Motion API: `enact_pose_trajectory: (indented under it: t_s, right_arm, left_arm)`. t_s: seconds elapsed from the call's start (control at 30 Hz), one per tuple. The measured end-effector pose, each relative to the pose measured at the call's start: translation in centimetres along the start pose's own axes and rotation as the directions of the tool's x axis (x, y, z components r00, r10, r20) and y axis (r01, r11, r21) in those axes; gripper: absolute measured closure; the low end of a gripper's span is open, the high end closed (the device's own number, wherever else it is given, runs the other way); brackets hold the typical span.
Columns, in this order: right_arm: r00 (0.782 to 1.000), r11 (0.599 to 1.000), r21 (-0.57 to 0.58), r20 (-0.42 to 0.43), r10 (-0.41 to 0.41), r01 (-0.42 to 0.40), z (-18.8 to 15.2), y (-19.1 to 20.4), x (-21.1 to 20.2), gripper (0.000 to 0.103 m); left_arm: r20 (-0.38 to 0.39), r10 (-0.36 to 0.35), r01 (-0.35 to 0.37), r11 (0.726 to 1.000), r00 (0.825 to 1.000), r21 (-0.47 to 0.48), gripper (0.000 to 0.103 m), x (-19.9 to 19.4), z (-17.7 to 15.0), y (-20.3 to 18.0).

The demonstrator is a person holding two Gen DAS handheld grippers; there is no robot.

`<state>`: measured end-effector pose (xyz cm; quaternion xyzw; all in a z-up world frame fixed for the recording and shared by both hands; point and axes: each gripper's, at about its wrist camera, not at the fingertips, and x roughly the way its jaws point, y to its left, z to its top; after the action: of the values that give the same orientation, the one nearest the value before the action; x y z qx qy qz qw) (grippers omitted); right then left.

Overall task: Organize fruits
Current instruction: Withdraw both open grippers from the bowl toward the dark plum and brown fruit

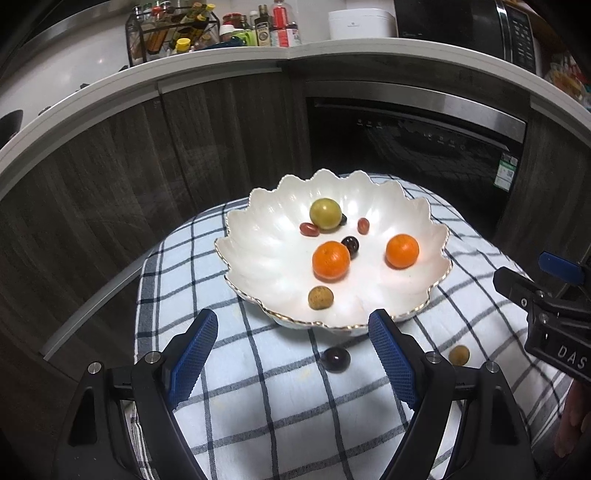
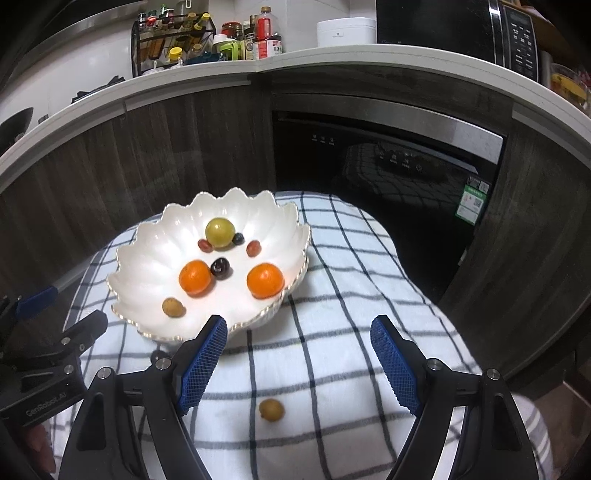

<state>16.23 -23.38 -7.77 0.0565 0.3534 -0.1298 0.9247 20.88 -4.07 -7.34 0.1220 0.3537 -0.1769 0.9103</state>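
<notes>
A white scalloped bowl (image 1: 258, 258) (image 2: 155, 251) sits on a checked cloth. It holds two oranges (image 1: 331, 260) (image 2: 195, 277), a green round fruit (image 1: 325, 212) (image 2: 219, 232), a tan longan (image 1: 320, 297) (image 2: 173, 307), dark and red small fruits. On the cloth, a dark cherry (image 1: 335, 359) (image 2: 159, 356) lies between my left gripper's (image 1: 293, 325) open fingers. A second tan longan (image 1: 459, 355) (image 2: 271, 410) lies between my right gripper's (image 2: 299, 330) open fingers, near its base. Both grippers are empty.
The checked cloth (image 1: 277, 406) (image 2: 351, 295) covers a small rounded table. Behind it stand dark wood cabinets (image 1: 110, 177) and a black dishwasher (image 2: 388, 162). A white countertop above carries bottles, a spice rack (image 2: 173, 40) and a microwave (image 1: 480, 26).
</notes>
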Motion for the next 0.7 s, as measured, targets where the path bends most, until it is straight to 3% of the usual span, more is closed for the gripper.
enact_pose_trajectory:
  t_s: [0.4, 0.7]
  right_arm:
    - [0.999, 1.0, -0.017, -0.034, 0.001, -0.001, -3.5, 0.8, 0.8, 0.022]
    - [0.999, 0.999, -0.043, -0.051, 0.015, -0.017, -5.5, 1.0, 1.7, 0.022]
  left_arm:
    - [-0.037, -0.055, 0.056, 0.998, 0.998, 0.037, 0.019, 1.9, -3.1, -0.8]
    - [-0.05, -0.071, 0.076, 0.992, 0.996, 0.097, 0.028, 3.5, -4.5, -2.1]
